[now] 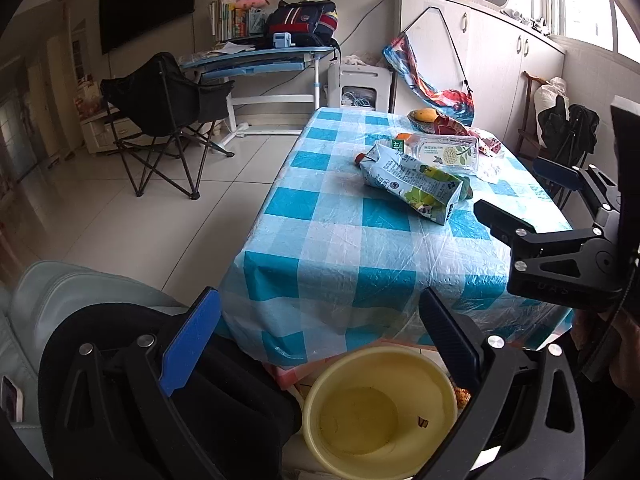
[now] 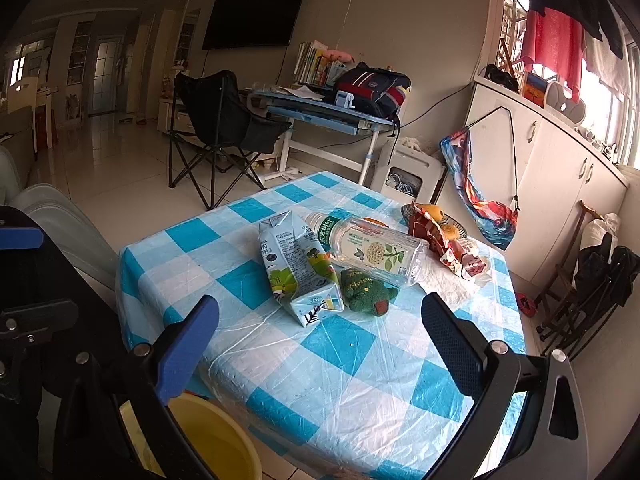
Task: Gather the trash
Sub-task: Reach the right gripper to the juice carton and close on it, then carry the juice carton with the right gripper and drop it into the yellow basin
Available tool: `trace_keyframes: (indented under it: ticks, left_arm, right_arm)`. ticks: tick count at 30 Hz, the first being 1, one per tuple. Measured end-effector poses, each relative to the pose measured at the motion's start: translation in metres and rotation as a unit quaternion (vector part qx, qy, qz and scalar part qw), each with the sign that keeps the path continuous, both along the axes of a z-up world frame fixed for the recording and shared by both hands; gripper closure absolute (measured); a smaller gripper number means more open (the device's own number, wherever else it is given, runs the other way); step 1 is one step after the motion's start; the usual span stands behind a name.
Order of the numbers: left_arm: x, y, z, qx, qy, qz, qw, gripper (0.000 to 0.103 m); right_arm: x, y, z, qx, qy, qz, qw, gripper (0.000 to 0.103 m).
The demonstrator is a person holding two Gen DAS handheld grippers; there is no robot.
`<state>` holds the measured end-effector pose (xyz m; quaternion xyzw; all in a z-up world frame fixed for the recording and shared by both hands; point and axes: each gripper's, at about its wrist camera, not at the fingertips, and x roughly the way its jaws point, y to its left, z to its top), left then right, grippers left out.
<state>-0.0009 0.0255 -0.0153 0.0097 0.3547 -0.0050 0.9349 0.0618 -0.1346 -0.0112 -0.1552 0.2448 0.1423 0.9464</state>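
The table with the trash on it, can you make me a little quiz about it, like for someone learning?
1. True or false: the milk carton stands upright on the table.
2. What lies right behind the carton: A) a plastic bottle B) a cup C) a book?
3. What colour is the bucket below the table's edge?

Key: 1 false, it lies on its side. 2 A. 3 yellow.
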Motion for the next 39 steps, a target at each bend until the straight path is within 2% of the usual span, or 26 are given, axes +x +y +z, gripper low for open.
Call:
trace_keyframes:
  ticks: [3, 7, 9, 13, 15, 17, 20, 24, 31, 39]
  left_arm:
    - [0.005, -0.003, 0.001, 0.001, 0.000, -0.001, 1.0000, 0.007]
    - [0.009, -0.002, 0.004, -0.008, -0.002, 0.000, 1.0000, 0.007]
    - [0.011, -0.001, 0.005, -0.009, -0.001, 0.002, 1.0000, 0.007]
    - [0.011, -0.002, 0.006, -0.010, -0.001, 0.000, 1.0000, 0.007]
    - [0.011, -0.001, 0.007, -0.014, -0.001, -0.001, 0.9999, 0.007]
    - [0.011, 0.000, 0.008, -0.016, -0.001, -0.001, 0.9999, 0.007]
    - [0.010, 0.000, 0.008, -0.018, -0.001, -0.003, 0.9998, 0.007]
    - [0.007, 0.000, 0.009, -0.019, -0.001, -0.005, 0.9998, 0.007]
    - [0.003, 0.002, 0.008, -0.020, -0.004, -0.002, 0.9998, 0.007]
    - [0.002, 0.007, 0.008, -0.026, -0.008, 0.000, 0.9996, 0.007]
  right_arm:
    - [0.023, 0.014, -0.007, -0.019, 0.013, 0.025, 0.999, 0.007]
    - [0.048, 0.032, -0.018, -0.046, 0.044, 0.050, 0.997, 0.022]
    - [0.059, 0.036, -0.025, -0.058, 0.058, 0.049, 0.995, 0.026]
    - [0.079, 0.036, -0.037, -0.065, 0.092, 0.043, 0.993, 0.046]
    - [0.078, 0.032, -0.037, -0.055, 0.091, 0.042, 0.993, 0.049]
    - [0.079, 0.028, -0.032, -0.048, 0.086, 0.036, 0.995, 0.066]
    - [0.076, 0.019, -0.022, -0.015, 0.091, 0.030, 0.995, 0.083]
    - [0.071, 0.021, -0.021, -0.020, 0.091, 0.030, 0.995, 0.083]
    - [0.054, 0.024, -0.015, 0.012, 0.092, 0.039, 0.995, 0.088]
    - [0.032, 0.017, -0.006, 0.048, 0.087, 0.039, 0.994, 0.088]
